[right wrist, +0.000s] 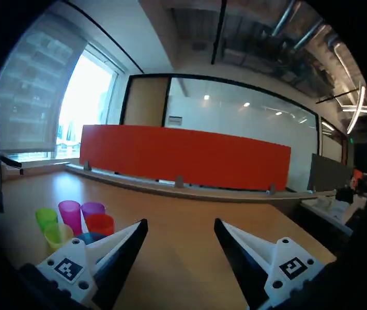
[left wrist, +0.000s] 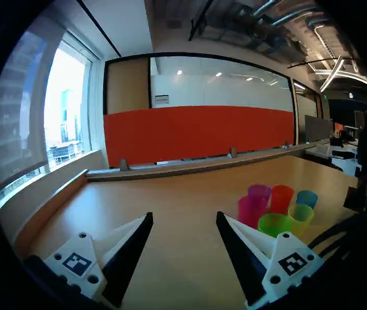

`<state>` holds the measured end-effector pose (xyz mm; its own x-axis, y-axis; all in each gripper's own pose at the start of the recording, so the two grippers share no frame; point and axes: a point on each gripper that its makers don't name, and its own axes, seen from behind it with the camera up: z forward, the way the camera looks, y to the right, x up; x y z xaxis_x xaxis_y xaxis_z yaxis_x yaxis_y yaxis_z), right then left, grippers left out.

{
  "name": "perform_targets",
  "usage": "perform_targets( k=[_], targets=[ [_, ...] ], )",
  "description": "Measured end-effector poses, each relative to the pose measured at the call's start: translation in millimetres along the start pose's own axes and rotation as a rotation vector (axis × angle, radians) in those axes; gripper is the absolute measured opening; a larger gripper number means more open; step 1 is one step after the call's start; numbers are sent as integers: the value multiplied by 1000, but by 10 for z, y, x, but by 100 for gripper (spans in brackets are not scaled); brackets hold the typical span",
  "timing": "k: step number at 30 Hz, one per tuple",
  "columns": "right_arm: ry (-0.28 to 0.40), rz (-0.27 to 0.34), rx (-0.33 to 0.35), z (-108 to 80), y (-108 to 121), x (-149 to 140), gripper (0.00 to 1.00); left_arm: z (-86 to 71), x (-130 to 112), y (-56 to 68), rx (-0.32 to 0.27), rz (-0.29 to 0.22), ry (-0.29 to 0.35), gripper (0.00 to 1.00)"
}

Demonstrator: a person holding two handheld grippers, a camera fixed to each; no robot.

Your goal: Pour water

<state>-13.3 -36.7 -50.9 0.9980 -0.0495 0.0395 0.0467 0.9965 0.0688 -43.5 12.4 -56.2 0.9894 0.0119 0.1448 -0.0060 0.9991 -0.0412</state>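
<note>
Several coloured plastic cups stand close together on the wooden table (left wrist: 183,201). In the left gripper view they sit right of centre: a magenta cup (left wrist: 250,210), a purple one (left wrist: 259,191), an orange one (left wrist: 281,199), a blue one (left wrist: 306,198), a yellow one (left wrist: 301,217) and a green one (left wrist: 275,224). My left gripper (left wrist: 183,219) is open above the table, left of them, with nothing between its fingers. In the right gripper view the same cluster lies at lower left, with the magenta cup (right wrist: 70,215) and orange cup (right wrist: 100,224) showing. My right gripper (right wrist: 180,222) is open and empty, to the right of the cups.
An orange divider panel (left wrist: 199,132) runs along the table's far edge. A large window (left wrist: 67,119) is on the left. Desks and office gear (left wrist: 341,147) stand at the far right. A dark object with cables (left wrist: 356,199) sits at the right edge of the left gripper view.
</note>
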Motion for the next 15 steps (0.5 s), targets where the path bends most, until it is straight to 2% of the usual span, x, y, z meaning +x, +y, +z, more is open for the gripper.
perform_targets(
  k=[6, 11, 15],
  targets=[
    [49, 63, -38, 3, 98, 127, 100, -57, 148, -81, 34, -57, 71, 90],
    [66, 99, -65, 45, 191, 181, 100, -77, 266, -125, 58, -63, 120, 90],
    [76, 104, -76, 70, 200, 186, 100, -70, 304, -121, 65, -59, 138, 90]
  ],
)
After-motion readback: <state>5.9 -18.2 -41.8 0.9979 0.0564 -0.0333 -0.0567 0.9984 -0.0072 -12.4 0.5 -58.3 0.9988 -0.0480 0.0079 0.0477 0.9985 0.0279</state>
